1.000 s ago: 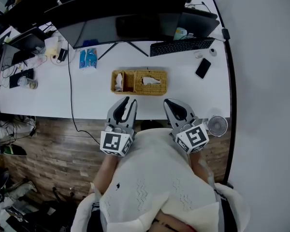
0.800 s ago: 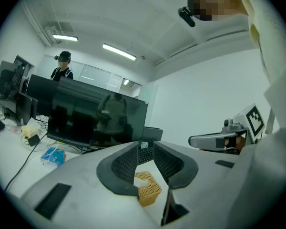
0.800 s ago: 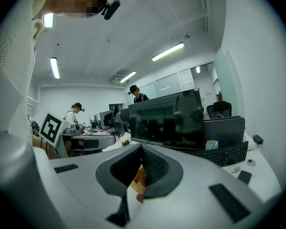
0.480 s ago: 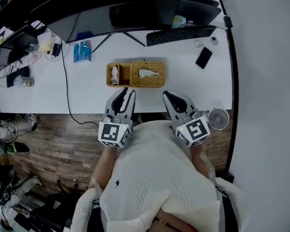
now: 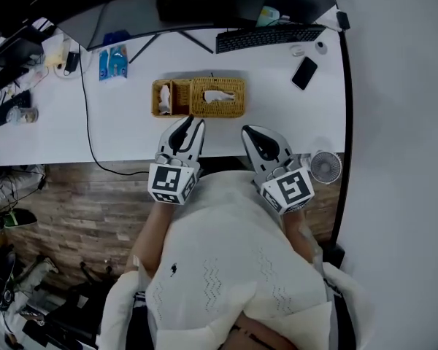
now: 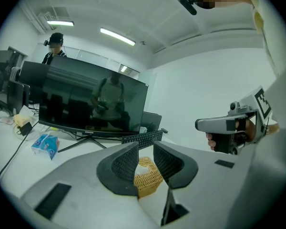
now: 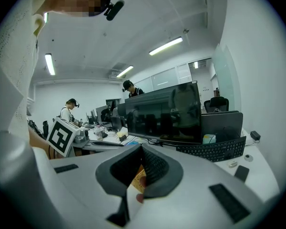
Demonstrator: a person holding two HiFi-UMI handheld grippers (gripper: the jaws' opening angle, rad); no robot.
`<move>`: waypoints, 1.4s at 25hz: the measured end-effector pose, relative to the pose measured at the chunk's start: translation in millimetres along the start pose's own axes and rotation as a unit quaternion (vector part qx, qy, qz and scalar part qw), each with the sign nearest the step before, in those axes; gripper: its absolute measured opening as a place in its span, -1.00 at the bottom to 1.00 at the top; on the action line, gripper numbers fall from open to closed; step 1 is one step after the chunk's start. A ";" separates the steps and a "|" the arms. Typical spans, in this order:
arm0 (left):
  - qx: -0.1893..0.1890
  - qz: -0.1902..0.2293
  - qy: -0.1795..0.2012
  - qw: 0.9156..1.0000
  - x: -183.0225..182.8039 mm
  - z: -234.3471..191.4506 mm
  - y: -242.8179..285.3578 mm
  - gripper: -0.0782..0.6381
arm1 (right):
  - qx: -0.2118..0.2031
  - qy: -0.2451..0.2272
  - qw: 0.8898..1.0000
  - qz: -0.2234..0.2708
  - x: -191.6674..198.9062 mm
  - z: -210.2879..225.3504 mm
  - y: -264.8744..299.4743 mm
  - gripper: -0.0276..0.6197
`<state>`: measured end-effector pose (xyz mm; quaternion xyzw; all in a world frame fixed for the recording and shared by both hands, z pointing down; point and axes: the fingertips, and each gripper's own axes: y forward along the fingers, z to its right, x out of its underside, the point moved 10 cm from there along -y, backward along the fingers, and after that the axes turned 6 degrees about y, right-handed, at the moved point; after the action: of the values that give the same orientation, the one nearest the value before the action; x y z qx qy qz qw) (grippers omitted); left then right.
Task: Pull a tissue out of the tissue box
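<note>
Head view: both grippers hang over the near edge of the white desk (image 5: 292, 126), with the woven tissue box (image 5: 217, 106) on the desk just ahead of them. The left gripper (image 5: 188, 125) points at the box's near left corner; the right gripper (image 5: 248, 131) sits to the box's right and short of it. A strip of bare desk lies between the jaw tips and the box's near wall. More bare desk runs from the right gripper forward and rightward to a phone (image 5: 304, 72). A keyboard (image 5: 269, 37) lies beyond the box, and a small fan (image 5: 324, 167) stands just right of the right gripper at the desk edge.

The box's long axis runs crosswise to both grippers, parallel to the desk edge. A white tissue (image 5: 217, 95) shows from its top.

Left gripper view: the left gripper (image 6: 145, 147) has its jaws spread, with the tissue box (image 6: 148, 175) seen through the gap, not touched.

Right gripper view: the right gripper (image 7: 142, 149) has its jaws pressed together at the tips, holding nothing.
</note>
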<state>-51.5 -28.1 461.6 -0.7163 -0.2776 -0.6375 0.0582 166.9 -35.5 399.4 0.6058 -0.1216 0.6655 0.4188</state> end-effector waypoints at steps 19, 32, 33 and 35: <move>0.048 -0.117 -0.047 0.991 51.4 -32.4 73.2 -0.50 | 0.104 0.005 0.994 -0.031 4.9 -9.5 -3.3 -0.91; 0.033 -0.156 -0.081 0.984 67.9 -43.3 116.6 -0.41 | 0.144 0.025 0.988 -0.047 16.7 -16.3 -11.5 -0.91; 0.034 -0.160 -0.080 0.983 68.7 -43.2 120.0 -0.40 | 0.146 0.026 0.988 -0.048 17.5 -16.4 -11.9 -0.91; 0.034 -0.165 -0.072 0.983 69.4 -42.3 125.1 -0.40 | 0.149 0.027 0.987 -0.048 18.4 -16.1 -12.7 -0.91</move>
<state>-27.5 -129.1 568.7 -0.7021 -0.4168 -0.5756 -0.0441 166.0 -9.3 407.9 0.6482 0.0195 0.6713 0.3590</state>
